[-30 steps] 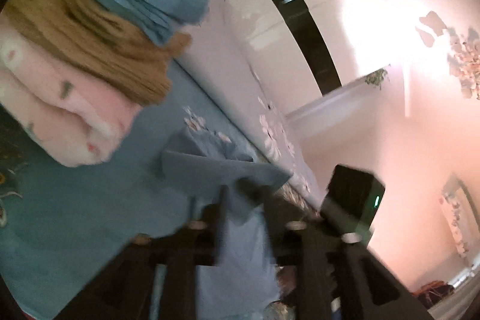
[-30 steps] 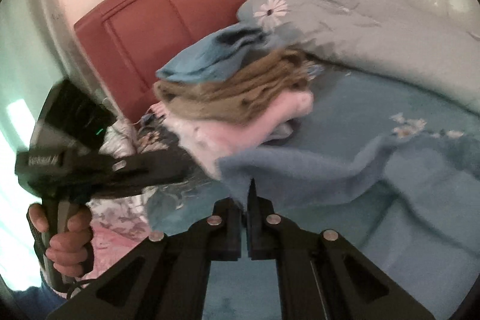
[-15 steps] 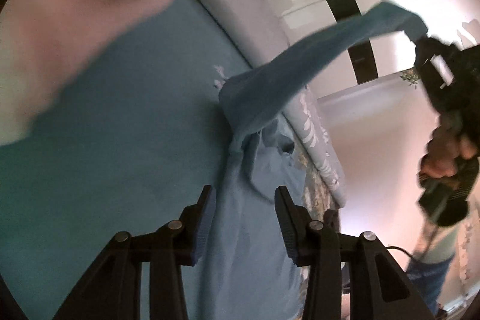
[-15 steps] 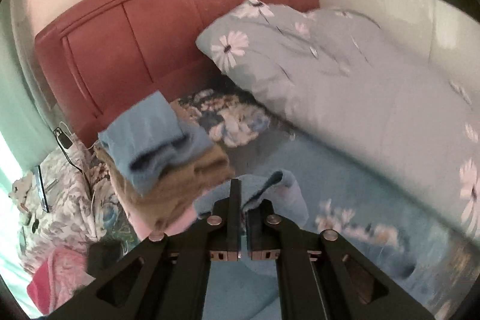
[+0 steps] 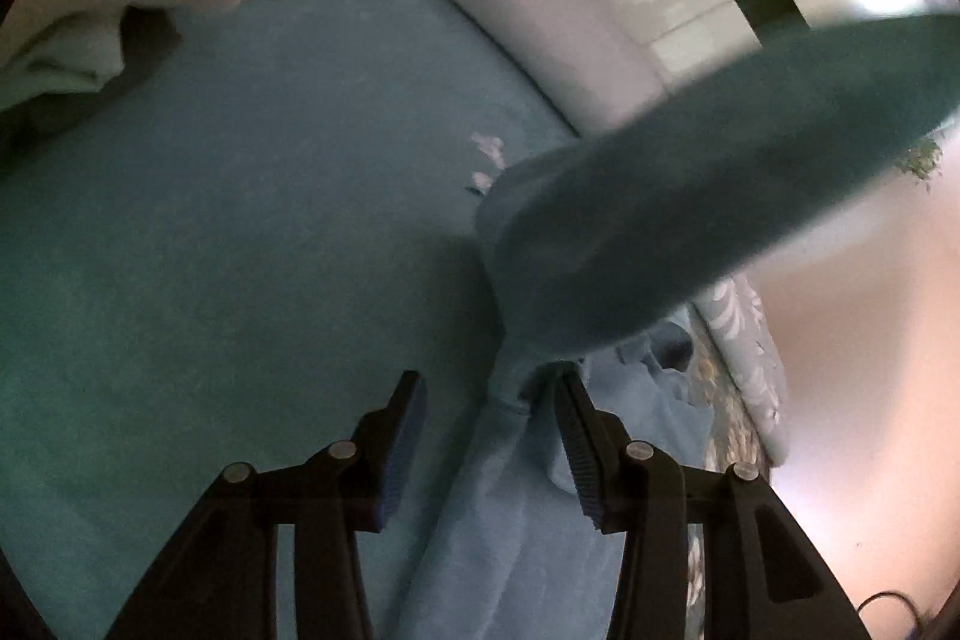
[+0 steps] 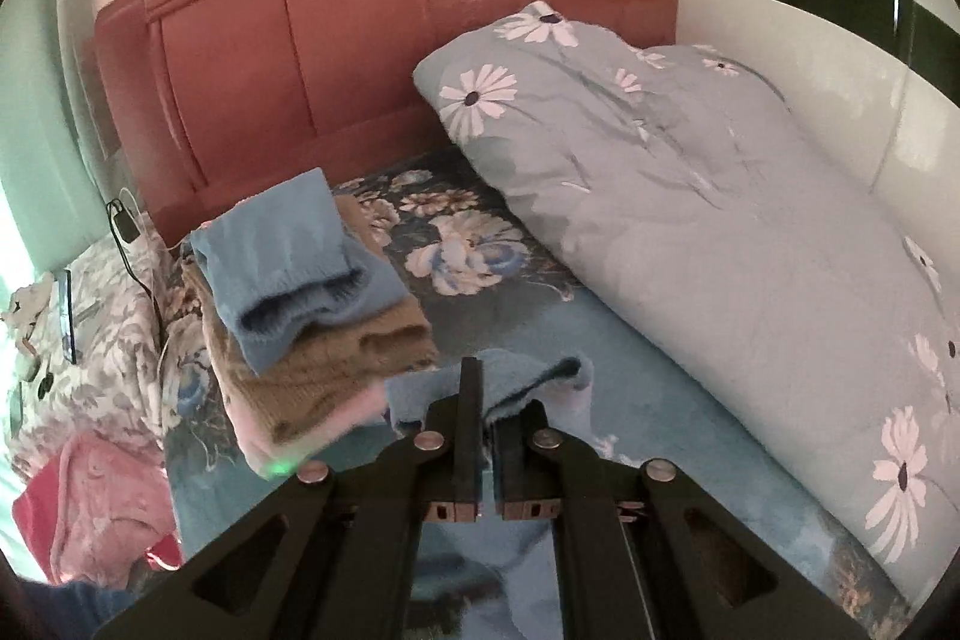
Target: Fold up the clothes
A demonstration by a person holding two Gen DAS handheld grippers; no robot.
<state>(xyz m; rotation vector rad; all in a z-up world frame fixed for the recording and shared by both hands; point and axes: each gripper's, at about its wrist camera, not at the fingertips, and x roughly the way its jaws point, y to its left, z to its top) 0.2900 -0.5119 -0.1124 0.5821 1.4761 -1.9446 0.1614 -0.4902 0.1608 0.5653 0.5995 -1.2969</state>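
A light blue garment (image 5: pixel 540 520) lies on the teal bed sheet (image 5: pixel 240 220), and one blurred part of it (image 5: pixel 720 196) is stretched up toward the upper right. My left gripper (image 5: pixel 489 394) hovers low over it. Its jaws are opening, and the cloth runs between them beside the right finger without being pressed. In the right wrist view, my right gripper (image 6: pixel 489 388) is shut on a bunched edge of the same blue garment (image 6: pixel 540 376), held up above the bed. A folded stack stands behind it: blue top (image 6: pixel 294 262), tan sweater (image 6: pixel 354 352), pink layer (image 6: pixel 354 415).
A grey duvet with daisies (image 6: pixel 720 220) fills the right side of the bed along the wall. The red headboard (image 6: pixel 360 40) stands at the back. A pink garment (image 6: pixel 96 496), a phone and a charger cable (image 6: pixel 129 244) lie at the left.
The left gripper let go of the blue garment, opened wider and sank toward the sheet. The right gripper rose, still shut on the cloth, and now looks down on the folded stack.
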